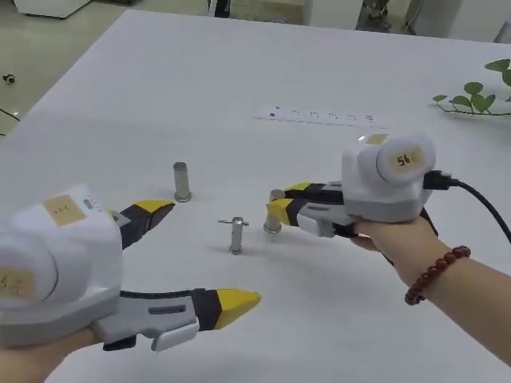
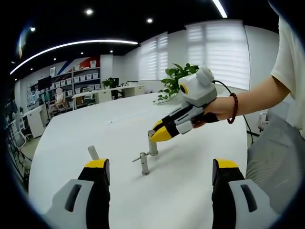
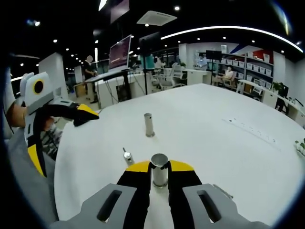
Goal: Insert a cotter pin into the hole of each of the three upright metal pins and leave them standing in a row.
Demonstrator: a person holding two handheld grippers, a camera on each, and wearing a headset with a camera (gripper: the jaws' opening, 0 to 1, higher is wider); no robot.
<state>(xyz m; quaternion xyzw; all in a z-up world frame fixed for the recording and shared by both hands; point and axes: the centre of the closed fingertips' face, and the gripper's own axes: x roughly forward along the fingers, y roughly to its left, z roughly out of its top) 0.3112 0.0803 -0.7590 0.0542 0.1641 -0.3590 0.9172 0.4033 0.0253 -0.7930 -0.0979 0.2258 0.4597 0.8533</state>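
Observation:
Three short metal pins stand upright on the white table [image 1: 160, 96]. The left pin [image 1: 182, 182] stands alone with nothing in it. A cotter pin lies crosswise through the top of the middle pin [image 1: 236, 235]. The right pin [image 1: 274, 214] sits between the yellow-tipped jaws of my right gripper [image 1: 283, 203], which is shut on it [image 3: 159, 174]. My left gripper [image 1: 200, 255] is open and holds nothing, low at the front left, short of the middle pin [image 2: 144, 163]. In the left gripper view the right gripper [image 2: 162, 132] grips the far pin [image 2: 152, 143].
A white power strip [image 1: 323, 116] lies across the table beyond the pins. Green plant leaves [image 1: 477, 94] reach in at the far right. A black cable [image 1: 479, 203] trails from the right gripper. Bare table lies all round the pins.

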